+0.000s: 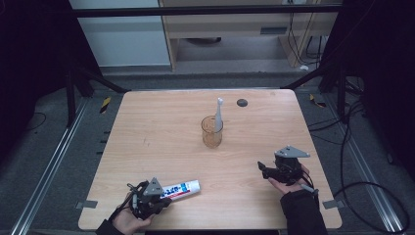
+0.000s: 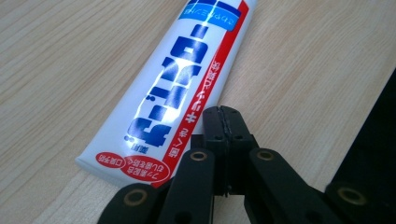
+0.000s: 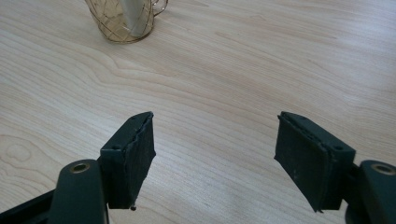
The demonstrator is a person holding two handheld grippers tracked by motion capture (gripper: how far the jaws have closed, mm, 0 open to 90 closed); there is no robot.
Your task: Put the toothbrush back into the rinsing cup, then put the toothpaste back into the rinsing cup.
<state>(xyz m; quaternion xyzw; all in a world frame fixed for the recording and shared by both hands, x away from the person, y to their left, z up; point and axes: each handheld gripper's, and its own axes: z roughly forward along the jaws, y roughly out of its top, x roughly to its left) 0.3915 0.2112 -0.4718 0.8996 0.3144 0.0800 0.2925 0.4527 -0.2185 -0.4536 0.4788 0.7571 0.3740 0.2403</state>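
Note:
A white, blue and red toothpaste tube (image 1: 181, 188) lies flat near the table's front edge, left of centre. My left gripper (image 1: 164, 199) is shut, its jaws pressed together with nothing between them. Their tips rest over the tube (image 2: 173, 88) near its flat crimped end. A clear glass cup (image 1: 212, 133) stands mid-table with a white toothbrush (image 1: 219, 113) upright inside it. My right gripper (image 1: 262, 169) is open at the front right, low over bare wood. In its own view the right gripper (image 3: 215, 154) points toward the cup (image 3: 122, 22), which is well ahead.
A small black round disc (image 1: 242, 102) sits near the far edge of the wooden table (image 1: 161, 122). The table's dark front edge (image 2: 373, 149) runs just right of the left gripper. Black frame bars and cables surround the table on the floor.

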